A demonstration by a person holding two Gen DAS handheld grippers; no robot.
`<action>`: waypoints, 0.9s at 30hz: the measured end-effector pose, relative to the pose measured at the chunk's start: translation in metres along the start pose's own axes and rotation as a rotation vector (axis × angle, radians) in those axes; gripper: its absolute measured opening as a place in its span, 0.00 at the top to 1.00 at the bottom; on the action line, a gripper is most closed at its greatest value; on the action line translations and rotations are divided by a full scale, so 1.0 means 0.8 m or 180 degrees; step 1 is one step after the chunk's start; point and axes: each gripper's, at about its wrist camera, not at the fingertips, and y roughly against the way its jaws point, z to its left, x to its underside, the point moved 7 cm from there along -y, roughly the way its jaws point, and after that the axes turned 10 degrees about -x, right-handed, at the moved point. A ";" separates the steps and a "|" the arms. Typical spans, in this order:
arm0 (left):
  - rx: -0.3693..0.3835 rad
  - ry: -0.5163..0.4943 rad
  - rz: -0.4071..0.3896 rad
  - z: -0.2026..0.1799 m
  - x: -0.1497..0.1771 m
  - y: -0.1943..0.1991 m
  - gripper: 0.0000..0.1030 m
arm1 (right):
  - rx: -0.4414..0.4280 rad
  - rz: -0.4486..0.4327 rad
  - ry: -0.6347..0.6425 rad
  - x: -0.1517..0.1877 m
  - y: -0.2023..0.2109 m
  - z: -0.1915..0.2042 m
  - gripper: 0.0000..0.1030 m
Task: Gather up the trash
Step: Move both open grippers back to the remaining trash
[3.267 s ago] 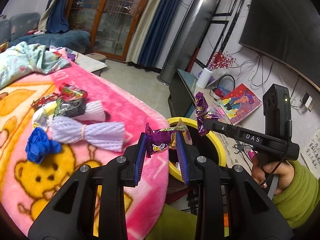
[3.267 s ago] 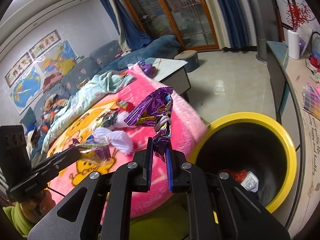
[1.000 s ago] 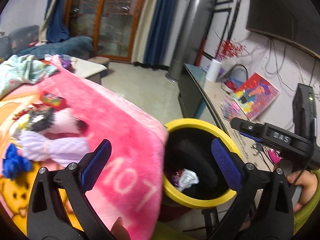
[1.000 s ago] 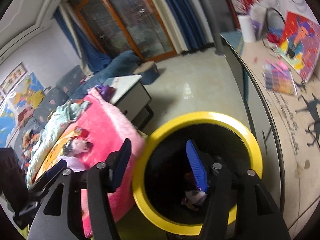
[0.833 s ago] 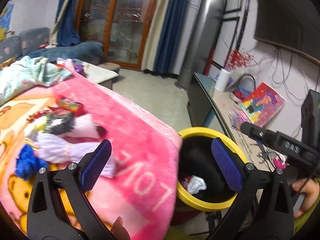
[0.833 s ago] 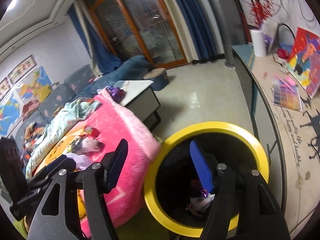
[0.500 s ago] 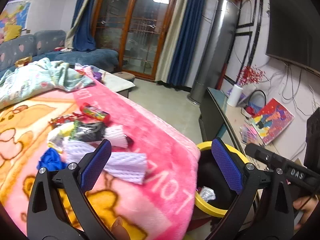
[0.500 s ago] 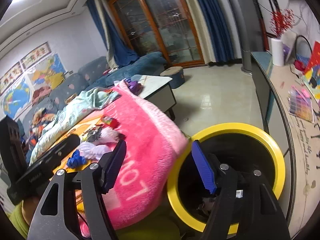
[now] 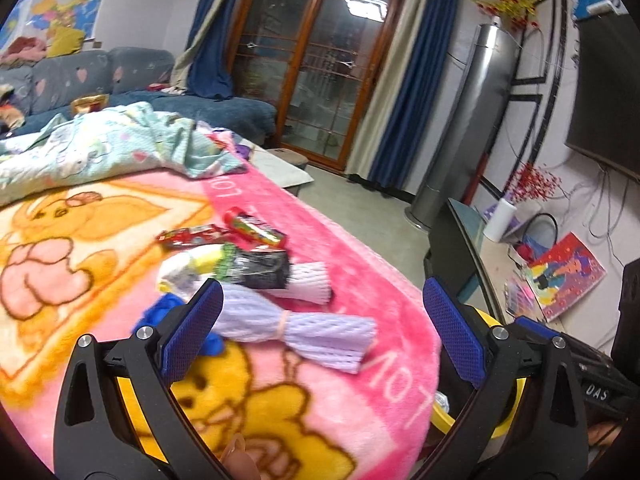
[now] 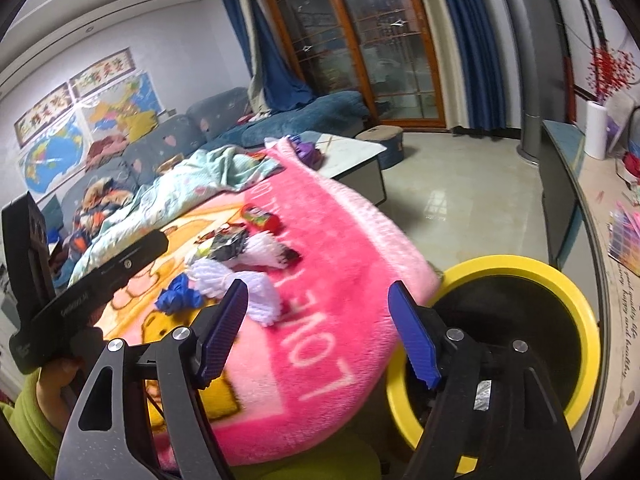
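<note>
- The left gripper (image 9: 320,336) is hovering over the blanket with its jaws spread wide and nothing between the blue pads (image 9: 192,328); the right gripper (image 10: 320,332) is likewise gaping and carrying nothing, hanging between the blanket's edge and the bin.
- The trash is lying in one cluster ahead of both grippers: a lilac foam net (image 9: 296,326) nearest, a white foam net (image 9: 308,286) just behind it, a black wrapper (image 9: 260,268) touching that, a crumpled blue piece (image 10: 180,298), and a red candy tube (image 9: 256,230) and red wrapper (image 9: 188,236) farther back.
- Because the pieces are overlapping, a closing jaw is likely catching two at once or nudging a neighbour aside; the foam nets are probably squashing and springing loose from a shallow pinch.
- The plush pile is risking getting pinched along with a flat wrapper, dragging the pink blanket (image 9: 352,256) itself.
- The yellow bin (image 10: 576,308) is sitting touching the blanket's rounded edge; light wrappers released off-centre are liable to be landing on the rim or floor.
- Both grippers are working close together, so a collision between them is a real hazard.
- The blanket, printed with cartoon bears, is covering the surface, with a pale green quilt (image 9: 100,148) bunched at its far end.
- Beyond, a blue sofa (image 10: 224,116), wall maps (image 10: 80,128), glass doors (image 9: 324,92) with blue curtains, and a tiled floor are filling the room.
</note>
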 end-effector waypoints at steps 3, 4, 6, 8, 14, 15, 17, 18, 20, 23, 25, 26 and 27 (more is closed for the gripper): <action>-0.0097 0.0086 0.0010 0.023 -0.002 -0.001 0.11 | -0.0061 0.0065 0.0079 0.001 -0.014 0.013 0.32; -0.0125 0.0117 0.0020 0.030 -0.002 -0.002 0.11 | -0.0076 0.0082 0.0095 0.002 -0.017 0.016 0.32; -0.0176 0.0176 0.0025 0.044 -0.003 -0.003 0.11 | -0.0115 0.0125 0.0141 0.002 -0.027 0.023 0.32; -0.0216 0.0226 0.0024 0.058 -0.004 -0.003 0.11 | -0.0129 0.0152 0.0172 0.002 -0.034 0.028 0.31; -0.0374 0.0431 0.0081 0.104 -0.002 -0.010 0.11 | -0.0222 0.0301 0.0268 0.004 -0.065 0.044 0.30; -0.0390 0.0464 0.0094 0.111 -0.001 -0.011 0.11 | -0.0225 0.0321 0.0286 0.005 -0.070 0.046 0.30; -0.0440 0.0510 0.0113 0.123 0.000 -0.013 0.11 | -0.0244 0.0387 0.0309 0.007 -0.084 0.050 0.29; -0.0475 0.0544 0.0134 0.132 0.001 -0.015 0.11 | -0.0249 0.0414 0.0306 0.009 -0.089 0.050 0.29; -0.0515 0.0601 0.0183 0.145 0.004 -0.020 0.11 | -0.0259 0.0469 0.0305 0.012 -0.100 0.051 0.29; -0.0559 0.0661 0.0275 0.161 0.010 -0.028 0.11 | -0.0237 0.0526 0.0347 0.013 -0.118 0.051 0.29; -0.0573 0.0678 0.0374 0.169 0.017 -0.037 0.11 | -0.0241 0.0566 0.0354 0.015 -0.127 0.050 0.29; -0.0568 0.0689 0.0446 0.173 0.023 -0.042 0.11 | -0.0246 0.0593 0.0346 0.015 -0.133 0.050 0.29; -0.0552 0.0704 0.0498 0.175 0.027 -0.047 0.11 | -0.0238 0.0621 0.0324 0.017 -0.140 0.047 0.29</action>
